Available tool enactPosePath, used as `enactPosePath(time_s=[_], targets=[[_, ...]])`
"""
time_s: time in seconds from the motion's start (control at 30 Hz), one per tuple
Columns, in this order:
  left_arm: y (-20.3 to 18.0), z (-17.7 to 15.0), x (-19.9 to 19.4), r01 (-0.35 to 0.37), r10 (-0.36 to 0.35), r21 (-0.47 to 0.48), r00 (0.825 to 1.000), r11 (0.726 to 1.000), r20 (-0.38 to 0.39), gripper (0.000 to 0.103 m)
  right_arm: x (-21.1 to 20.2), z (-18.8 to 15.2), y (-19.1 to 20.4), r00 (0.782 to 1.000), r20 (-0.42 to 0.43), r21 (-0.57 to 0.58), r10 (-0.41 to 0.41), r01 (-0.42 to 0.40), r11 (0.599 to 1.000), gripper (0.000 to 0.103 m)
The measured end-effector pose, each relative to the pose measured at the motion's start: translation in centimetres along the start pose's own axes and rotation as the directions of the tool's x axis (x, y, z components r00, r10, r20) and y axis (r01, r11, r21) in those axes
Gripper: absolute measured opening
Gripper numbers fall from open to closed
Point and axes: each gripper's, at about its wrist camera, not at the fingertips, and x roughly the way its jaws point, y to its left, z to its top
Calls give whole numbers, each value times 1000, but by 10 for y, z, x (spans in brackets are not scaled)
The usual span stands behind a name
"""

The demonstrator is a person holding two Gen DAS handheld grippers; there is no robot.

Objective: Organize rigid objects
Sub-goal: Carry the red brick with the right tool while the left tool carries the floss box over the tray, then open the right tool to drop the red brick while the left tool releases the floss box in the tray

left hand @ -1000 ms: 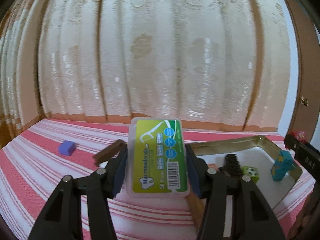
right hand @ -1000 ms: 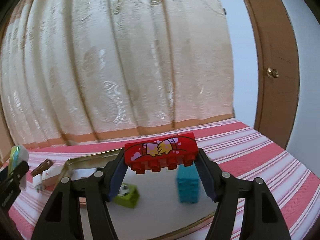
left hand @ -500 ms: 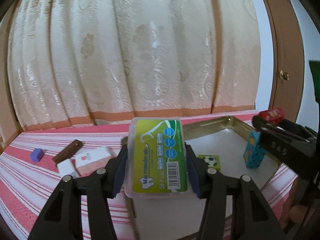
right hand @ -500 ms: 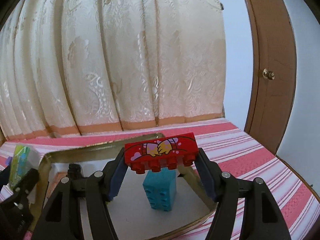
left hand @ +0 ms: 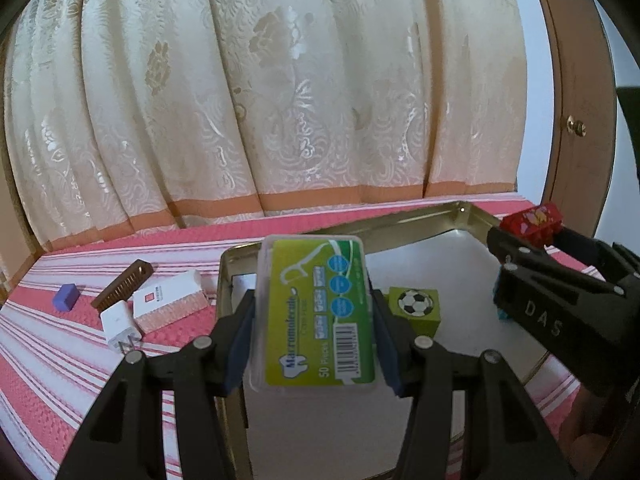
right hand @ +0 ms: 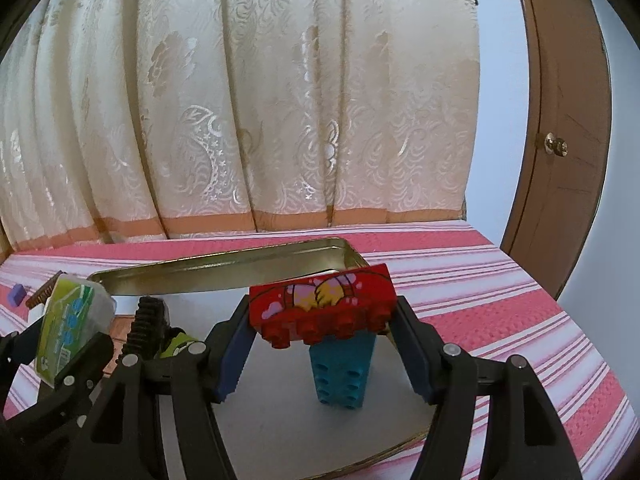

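Observation:
My left gripper (left hand: pixel 313 326) is shut on a green dental floss pick box (left hand: pixel 316 312), held above the near left part of a gold metal tin tray (left hand: pixel 400 226). My right gripper (right hand: pixel 322 322) is shut on a red toy brick (right hand: pixel 322 306) with a cartoon print, held over the tray (right hand: pixel 224 270) just above an upright teal brick (right hand: pixel 344 372). A green soccer-ball cube (left hand: pixel 416 306) lies in the tray. In the left wrist view the right gripper (left hand: pixel 532 226) and its red brick (left hand: pixel 532 222) show at the right edge.
Left of the tray on the red-striped cloth lie a brown comb (left hand: pixel 122 290), a white charger plug (left hand: pixel 120 326), a small white-and-pink box (left hand: pixel 172 300) and a purple block (left hand: pixel 66 297). A black toothed piece (right hand: pixel 148 324) sits inside the tray. Curtains hang behind; a wooden door (right hand: pixel 568 120) stands right.
The left gripper has swung right with the floss box, from beside the tray to over it. The right gripper has shifted over the teal brick, which now sits directly under the red brick.

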Motion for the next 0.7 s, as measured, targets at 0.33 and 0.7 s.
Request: enactPosePath(time_s=[0.33, 0.7], targets=[[-1, 0, 17, -23, 24, 3, 996, 1000, -86, 54, 7, -5, 13, 999, -11, -71, -31, 30, 997, 69], [-2, -1, 20, -24, 25, 9, 994, 1000, -103, 54, 9, -3, 15, 1000, -12, -74, -21, 20, 997, 69]])
